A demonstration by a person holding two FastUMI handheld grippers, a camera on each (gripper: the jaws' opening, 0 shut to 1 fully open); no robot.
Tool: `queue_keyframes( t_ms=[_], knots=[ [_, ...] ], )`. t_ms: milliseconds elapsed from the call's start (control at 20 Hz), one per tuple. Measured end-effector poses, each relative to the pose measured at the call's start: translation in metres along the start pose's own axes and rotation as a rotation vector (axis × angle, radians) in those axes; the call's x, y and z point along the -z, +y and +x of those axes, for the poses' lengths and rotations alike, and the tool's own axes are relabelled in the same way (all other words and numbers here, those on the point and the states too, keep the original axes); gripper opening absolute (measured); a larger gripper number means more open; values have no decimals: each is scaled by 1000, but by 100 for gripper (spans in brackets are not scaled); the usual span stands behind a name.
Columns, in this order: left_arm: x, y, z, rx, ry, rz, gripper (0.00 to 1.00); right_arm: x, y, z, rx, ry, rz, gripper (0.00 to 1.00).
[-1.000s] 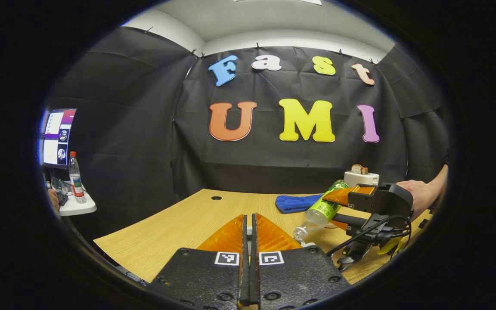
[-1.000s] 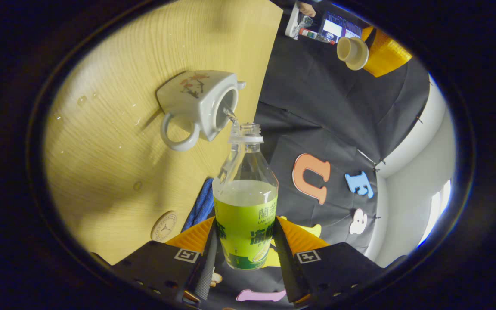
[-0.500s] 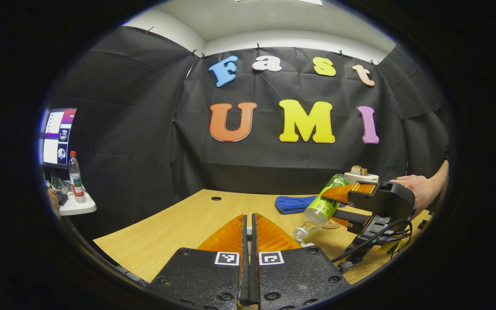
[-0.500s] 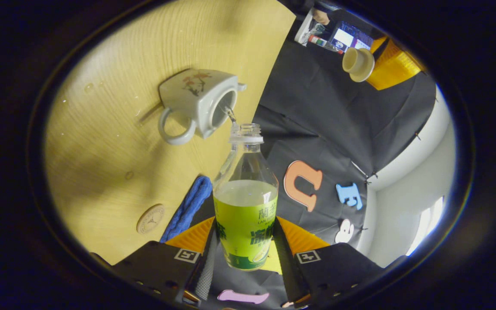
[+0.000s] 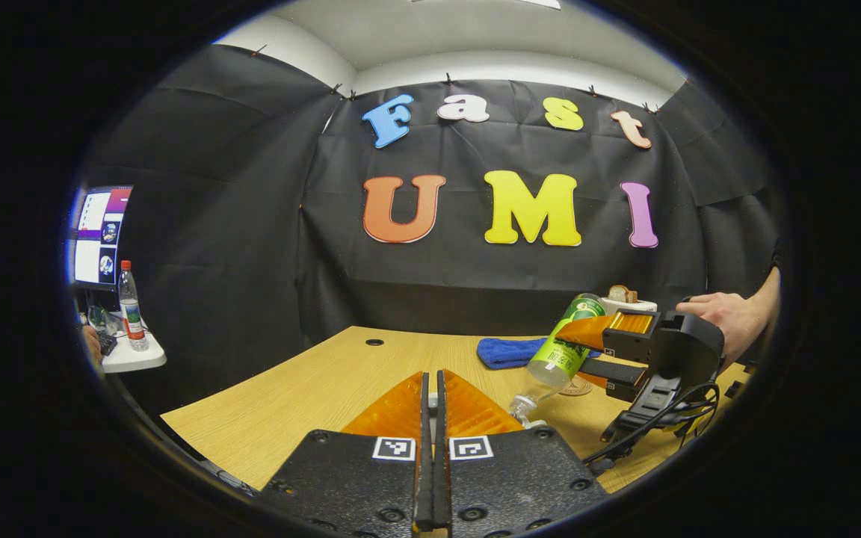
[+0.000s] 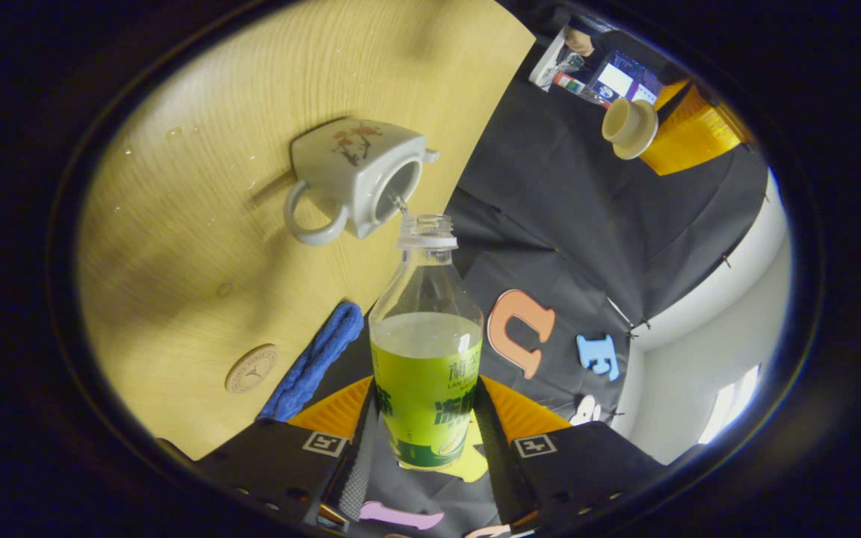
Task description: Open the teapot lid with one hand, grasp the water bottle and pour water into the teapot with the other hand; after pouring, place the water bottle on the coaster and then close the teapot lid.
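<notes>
My right gripper (image 6: 427, 381) is shut on a clear water bottle (image 6: 427, 351) with a green label, tipped mouth-down over the table. A thin stream runs from its mouth into the open top of the white teapot (image 6: 348, 175), which stands on the wooden table (image 6: 176, 261). The left gripper view has this bottle (image 5: 559, 357) slanting down from my right gripper (image 5: 602, 351). My left gripper (image 5: 431, 377) is shut on the teapot lid (image 6: 628, 127), held up away from the pot. A round coaster (image 6: 251, 368) lies beside the blue cloth (image 6: 311, 362).
A white toaster (image 5: 628, 302) with bread stands at the table's back right. A hand (image 5: 726, 317) holds the right gripper. Off the table's left are a small side table with a bottle (image 5: 130, 306) and a monitor (image 5: 98, 235).
The right gripper has risen a little and lifted the bottle's base, so the bottle tips more steeply. The left gripper with the lid has stayed put.
</notes>
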State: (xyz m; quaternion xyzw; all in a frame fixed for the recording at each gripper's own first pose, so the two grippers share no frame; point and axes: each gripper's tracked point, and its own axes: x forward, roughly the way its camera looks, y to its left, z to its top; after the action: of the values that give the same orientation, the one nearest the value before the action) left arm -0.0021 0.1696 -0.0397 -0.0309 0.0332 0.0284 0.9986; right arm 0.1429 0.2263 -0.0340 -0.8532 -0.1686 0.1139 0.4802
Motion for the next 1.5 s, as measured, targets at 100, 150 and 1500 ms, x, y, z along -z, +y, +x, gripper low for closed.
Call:
queue_keyframes(
  t_ms=[100,150,1500],
  knots=[
    [0,1,0,0,1,-3,2,0,-2,0,4,0,-4,66],
    [1,1,-1,0,3,-3,2,-1,-4,0,6,-1,-4,67],
    [-7,3,-5,-17,-8,9,2,18,20,-6,-112,27,653,67]
  ],
)
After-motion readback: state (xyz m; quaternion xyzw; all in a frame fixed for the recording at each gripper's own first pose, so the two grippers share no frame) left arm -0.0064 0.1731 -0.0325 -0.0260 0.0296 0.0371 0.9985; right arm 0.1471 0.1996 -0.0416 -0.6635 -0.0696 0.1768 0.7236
